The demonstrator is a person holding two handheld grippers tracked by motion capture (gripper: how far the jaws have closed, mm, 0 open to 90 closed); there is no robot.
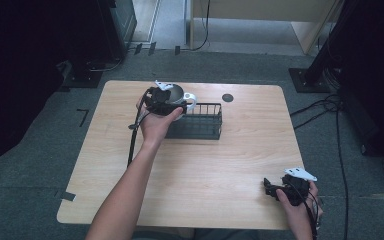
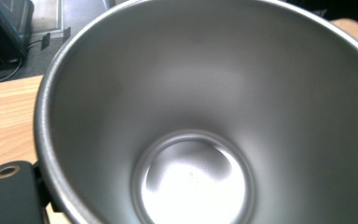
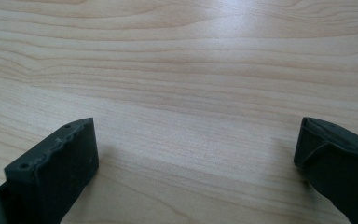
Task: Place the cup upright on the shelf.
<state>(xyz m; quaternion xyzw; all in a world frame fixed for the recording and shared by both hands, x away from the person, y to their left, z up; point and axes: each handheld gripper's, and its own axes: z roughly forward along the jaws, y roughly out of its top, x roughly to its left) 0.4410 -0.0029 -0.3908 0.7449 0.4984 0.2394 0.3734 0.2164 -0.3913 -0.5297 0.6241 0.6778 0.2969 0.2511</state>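
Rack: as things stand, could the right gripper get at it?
Probably yes. The right gripper is open, holds nothing, and bare table lies between it and the rack; the left gripper holds the cup at its far end.

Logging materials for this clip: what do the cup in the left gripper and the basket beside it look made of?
Cup: likely stainless steel, with a brushed grey inside and soft reflections. Its white handle is probably plastic or enamel. Basket: apparently dark-coated metal wire, with thin black bars.

The high view looks forward and down on the whole tabletop (image 1: 205, 160) from above the person's side. The left gripper view sits very close over a steel cup (image 2: 214, 116), perhaps angled into it. The right gripper view faces bare tabletop wood at close range.
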